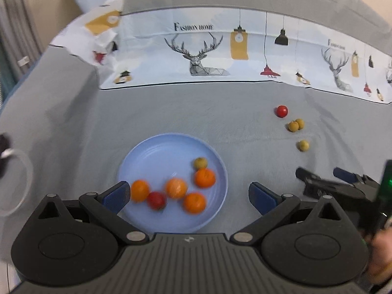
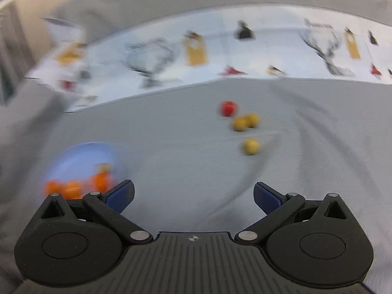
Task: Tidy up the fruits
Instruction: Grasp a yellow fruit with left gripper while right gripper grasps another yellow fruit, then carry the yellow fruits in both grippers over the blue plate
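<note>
Left wrist view: the left gripper [image 1: 189, 193] is hovering spread wide, empty, over the blue plate [image 1: 156, 152] carrying four oranges [image 1: 204, 177]. Right of the plate, a red tomato [image 1: 281, 111] is lying.

Right wrist view: the right gripper [image 2: 193, 194] is gaping wide, empty; yellow fruits [image 2: 251, 146] are sitting right of the plate [image 2: 78, 156].

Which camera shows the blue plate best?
The left wrist view: the blue plate sits whole and fairly sharp ahead of the open left claw, its fruit countable. The right wrist view shows the plate only as a motion-blurred patch at lower left, partly hidden.

Fruits [image 1: 205, 177] on blue plate [image 1: 156, 156]
</note>
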`<act>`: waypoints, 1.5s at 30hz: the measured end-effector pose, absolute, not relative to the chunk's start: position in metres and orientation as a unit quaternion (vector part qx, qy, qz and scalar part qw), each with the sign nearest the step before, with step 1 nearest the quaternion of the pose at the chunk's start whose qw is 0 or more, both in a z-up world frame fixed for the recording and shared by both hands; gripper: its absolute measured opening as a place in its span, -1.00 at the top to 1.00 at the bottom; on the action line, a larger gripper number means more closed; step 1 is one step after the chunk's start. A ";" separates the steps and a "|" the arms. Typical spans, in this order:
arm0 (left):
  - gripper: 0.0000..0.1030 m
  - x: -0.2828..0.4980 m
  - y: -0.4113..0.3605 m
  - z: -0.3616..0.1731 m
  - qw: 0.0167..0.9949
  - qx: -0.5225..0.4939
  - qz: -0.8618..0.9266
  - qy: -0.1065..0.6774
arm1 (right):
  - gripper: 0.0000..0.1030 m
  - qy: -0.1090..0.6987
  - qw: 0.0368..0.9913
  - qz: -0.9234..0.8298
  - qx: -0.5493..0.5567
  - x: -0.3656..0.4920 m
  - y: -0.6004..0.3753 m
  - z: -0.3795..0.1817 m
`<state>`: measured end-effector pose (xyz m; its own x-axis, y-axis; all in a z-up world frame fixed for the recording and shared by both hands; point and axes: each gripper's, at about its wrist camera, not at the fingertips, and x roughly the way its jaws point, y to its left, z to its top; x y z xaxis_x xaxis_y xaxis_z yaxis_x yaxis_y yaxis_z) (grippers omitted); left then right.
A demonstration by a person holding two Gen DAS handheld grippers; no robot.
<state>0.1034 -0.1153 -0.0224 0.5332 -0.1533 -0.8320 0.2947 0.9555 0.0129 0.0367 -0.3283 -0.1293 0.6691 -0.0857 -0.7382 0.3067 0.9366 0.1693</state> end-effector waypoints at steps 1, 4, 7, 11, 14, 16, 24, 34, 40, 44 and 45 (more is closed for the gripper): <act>-1.00 0.115 -0.125 -0.027 0.868 0.072 -0.131 0.473 | -0.99 0.389 0.903 -0.116 0.143 0.048 -0.340 -0.140; -0.99 0.141 -0.150 -0.038 0.860 0.061 -0.140 0.488 | -0.99 0.386 0.902 -0.141 0.136 0.084 -0.366 -0.171; -0.99 0.163 -0.179 -0.053 0.854 0.078 -0.144 0.494 | -0.72 0.397 0.900 -0.142 0.114 0.113 -0.380 -0.199; -0.99 0.187 -0.225 -0.072 0.851 0.101 -0.162 0.490 | 0.39 0.389 0.908 -0.140 0.069 0.115 -0.382 -0.212; -0.99 0.206 -0.266 -0.091 0.848 0.106 -0.187 0.485 | 0.47 0.391 0.902 -0.172 0.062 0.107 -0.391 -0.210; -0.99 0.217 -0.295 -0.106 0.844 0.113 -0.207 0.481 | 0.47 0.387 0.894 -0.216 0.073 0.102 -0.411 -0.207; -0.94 0.242 -0.385 -0.176 0.816 0.168 -0.241 0.497 | 0.47 0.366 0.861 -0.296 0.193 0.084 -0.476 -0.211; 0.40 0.246 -0.403 -0.180 0.813 0.176 -0.268 0.486 | 0.46 0.371 0.861 -0.301 0.173 0.089 -0.470 -0.213; 0.40 0.226 -0.372 -0.146 0.829 0.172 -0.257 0.466 | 0.47 0.329 0.879 -0.296 0.178 0.087 -0.465 -0.204; 0.40 0.199 -0.321 -0.099 0.846 0.162 -0.239 0.449 | 0.47 0.300 0.899 -0.270 0.169 0.087 -0.454 -0.197; 0.40 0.190 -0.303 -0.085 0.851 0.158 -0.232 0.445 | 0.47 0.297 0.903 -0.262 0.165 0.087 -0.450 -0.196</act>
<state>0.1899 -0.3033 -0.0850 0.4972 -0.2531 -0.8299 0.5346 0.8427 0.0632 0.0869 -0.4503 -0.1959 0.6856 -0.3758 -0.6234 0.5721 0.8078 0.1422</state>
